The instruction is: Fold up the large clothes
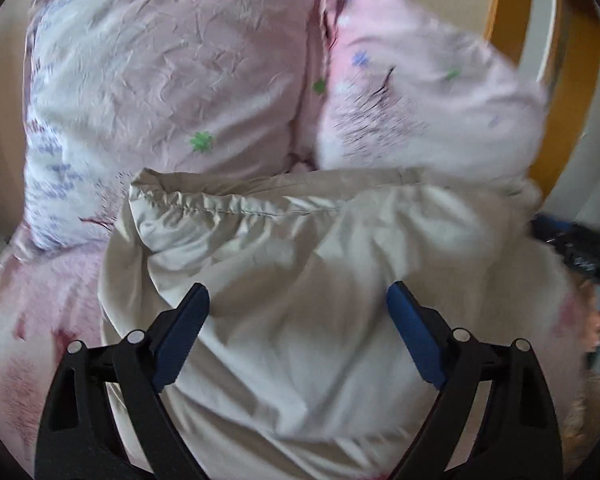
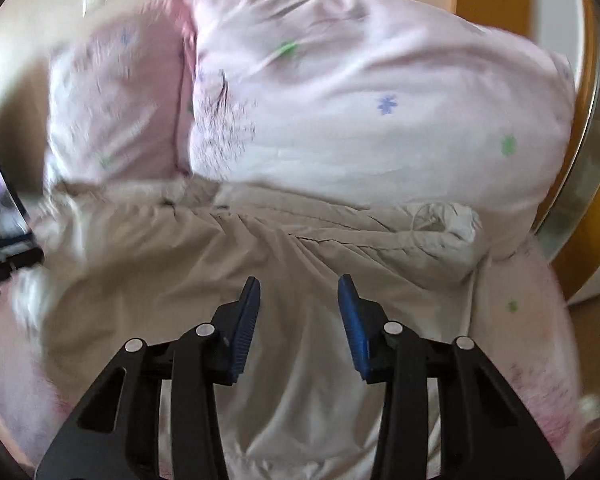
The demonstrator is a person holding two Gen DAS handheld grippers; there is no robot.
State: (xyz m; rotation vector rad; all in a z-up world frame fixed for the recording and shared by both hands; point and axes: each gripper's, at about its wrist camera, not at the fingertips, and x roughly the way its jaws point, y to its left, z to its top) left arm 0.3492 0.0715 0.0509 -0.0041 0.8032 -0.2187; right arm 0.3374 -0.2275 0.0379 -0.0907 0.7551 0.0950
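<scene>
Through the left wrist camera we look down on a beige garment [image 1: 300,272] with a gathered, stitched hem running across its upper edge, lying rumpled on a pink bed sheet [image 1: 52,300]. Behind it two pillows in pale pink covers with small green and blue flowers lean side by side: the left pillow [image 1: 172,80] and the right pillow [image 1: 420,108], touching along a seam between them. Our left gripper [image 1: 298,300] stands with its jaws spread wide, the blue pads [image 1: 182,340] apart over the cloth with nothing pinched between them; we cannot tell whether the tips brush the fabric. At the right edge a dark object, partly hidden and blurred, shows beside the garment, and a yellow and white frame [image 1: 540,40] rises behind the pillows. Through the right wrist camera we see the same beige garment [image 2: 220,248], its bunched hem just below the two flowered pillows, with a crumpled white corner [image 2: 456,224] of it lying against the larger pillow [image 2: 380,100]. Our right gripper [image 2: 298,292] has its jaws at a narrower gap, parted and empty, hanging over the middle of the garment. The picture is smeared with motion, mostly along its edges.
</scene>
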